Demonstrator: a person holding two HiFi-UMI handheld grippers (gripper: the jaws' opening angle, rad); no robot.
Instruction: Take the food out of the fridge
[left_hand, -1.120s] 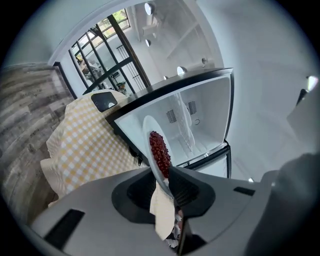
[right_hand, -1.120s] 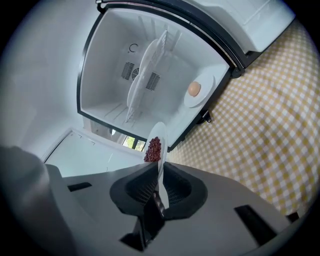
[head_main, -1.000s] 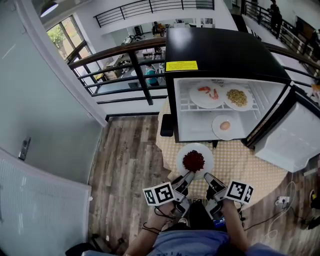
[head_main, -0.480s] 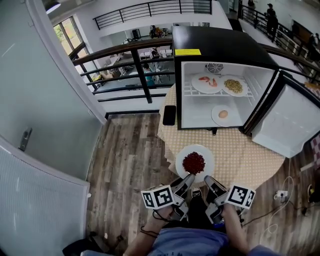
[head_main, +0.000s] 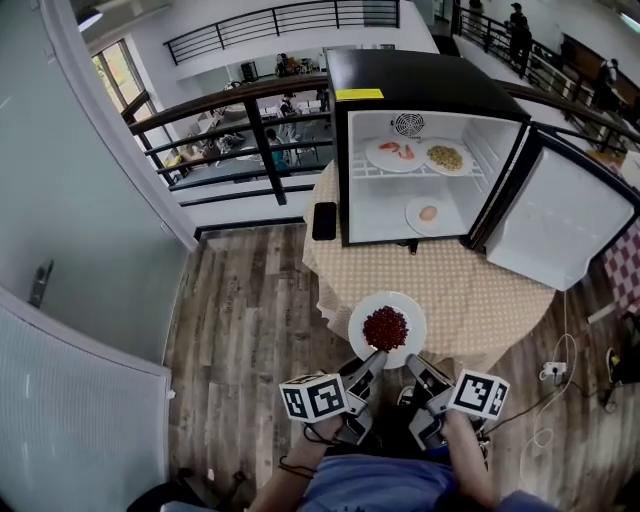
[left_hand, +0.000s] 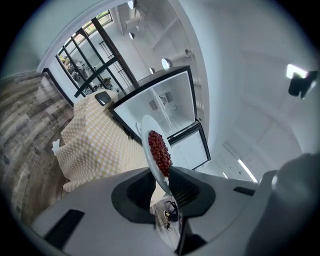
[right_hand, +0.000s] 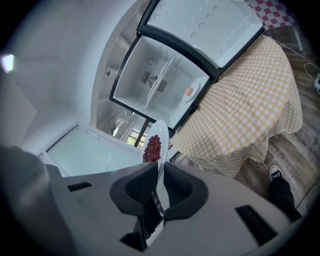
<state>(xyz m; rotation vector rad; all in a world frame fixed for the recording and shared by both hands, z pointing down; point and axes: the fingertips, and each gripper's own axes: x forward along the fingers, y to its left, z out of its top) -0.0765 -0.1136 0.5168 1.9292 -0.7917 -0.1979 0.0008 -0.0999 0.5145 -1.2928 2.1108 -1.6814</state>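
Observation:
A white plate (head_main: 386, 328) heaped with dark red food hangs over the near edge of the checked table (head_main: 480, 295). My left gripper (head_main: 372, 362) is shut on its near-left rim and my right gripper (head_main: 418, 365) on its near-right rim. In the left gripper view the plate (left_hand: 151, 145) stands edge-on, pinched between the pads of the left gripper (left_hand: 162, 181). The right gripper view shows the plate's rim (right_hand: 162, 142) clamped in the right gripper (right_hand: 160, 182). The black fridge (head_main: 420, 85) stands open at the table's far side, with a shrimp plate (head_main: 392, 153), a yellow-food plate (head_main: 446, 157) and an egg plate (head_main: 428, 213) inside.
The fridge door (head_main: 555, 220) swings out to the right over the table. A black phone-like slab (head_main: 323, 221) sits by the fridge's left side. A railing (head_main: 240, 110) runs behind, wood floor (head_main: 250, 300) lies to the left, and cables (head_main: 550, 375) trail at the right.
Both grippers have drawn the plate of red food back from the fridge toward me, from over the table to its near edge. The fridge now looks farther away.

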